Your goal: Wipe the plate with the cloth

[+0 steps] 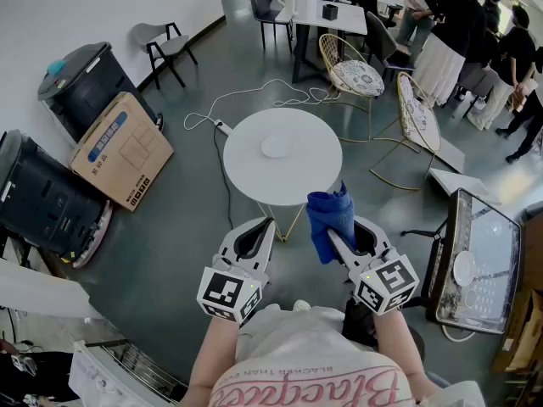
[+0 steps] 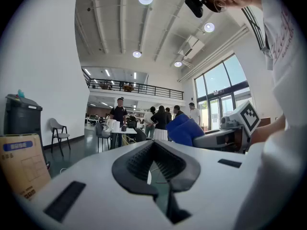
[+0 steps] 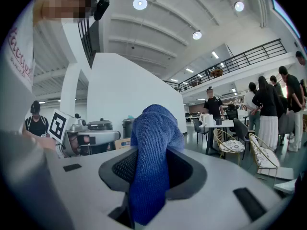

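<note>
A white plate (image 1: 280,146) lies in the middle of a round white table (image 1: 242,166) ahead of me. Both grippers hang in the air on the near side of the table, short of its edge. My right gripper (image 1: 333,237) is shut on a blue cloth (image 1: 330,217), which bunches up above the jaws; in the right gripper view the cloth (image 3: 152,157) fills the gap between the pads. My left gripper (image 1: 260,229) is shut with nothing in it, and in the left gripper view its jaws (image 2: 153,146) meet. The cloth (image 2: 184,130) shows there to the right.
A cardboard box (image 1: 124,151) and black bins (image 1: 78,81) stand on the left by the wall. A white cable (image 1: 254,97) runs over the floor behind the table. Wire chairs (image 1: 356,78) stand at the back right, with people (image 1: 458,24) beyond. A device with a screen (image 1: 480,259) is at the right.
</note>
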